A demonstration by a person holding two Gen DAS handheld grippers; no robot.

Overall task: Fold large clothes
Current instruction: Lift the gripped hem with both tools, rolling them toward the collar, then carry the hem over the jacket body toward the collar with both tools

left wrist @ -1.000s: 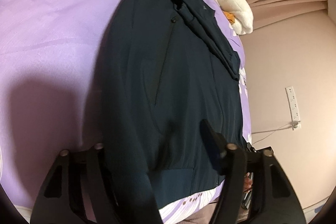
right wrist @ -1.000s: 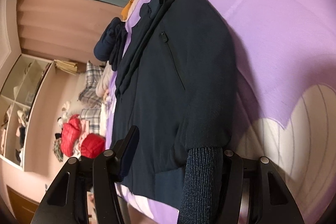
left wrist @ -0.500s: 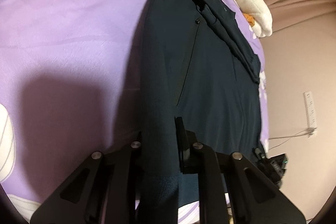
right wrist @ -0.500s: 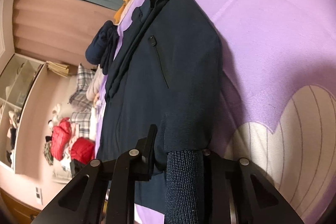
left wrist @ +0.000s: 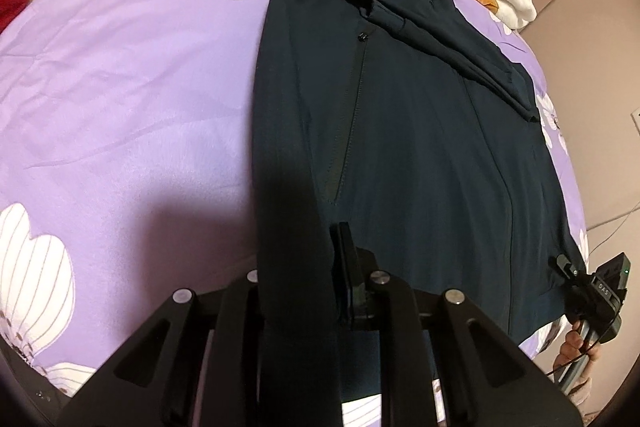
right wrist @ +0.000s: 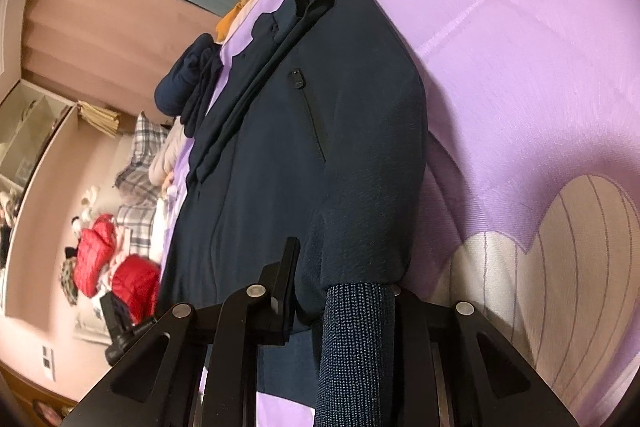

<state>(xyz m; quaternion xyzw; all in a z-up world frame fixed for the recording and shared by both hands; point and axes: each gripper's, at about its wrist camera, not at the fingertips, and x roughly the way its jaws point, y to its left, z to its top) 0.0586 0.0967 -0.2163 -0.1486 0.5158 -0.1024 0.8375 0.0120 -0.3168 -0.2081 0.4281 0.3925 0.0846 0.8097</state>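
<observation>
With both sets of jaws having just closed, the left gripper [left wrist: 298, 291] and right gripper [right wrist: 344, 291] each clenched the near hem of the navy jacket [left wrist: 420, 131], which lay flat on the purple bed [left wrist: 120, 87], ready, apparently, for lifting into a fold.

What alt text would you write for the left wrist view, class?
The left gripper is shut on the near hem of a dark navy zip jacket spread on a purple floral bedsheet. The right gripper pinches the hem's far corner.
</observation>
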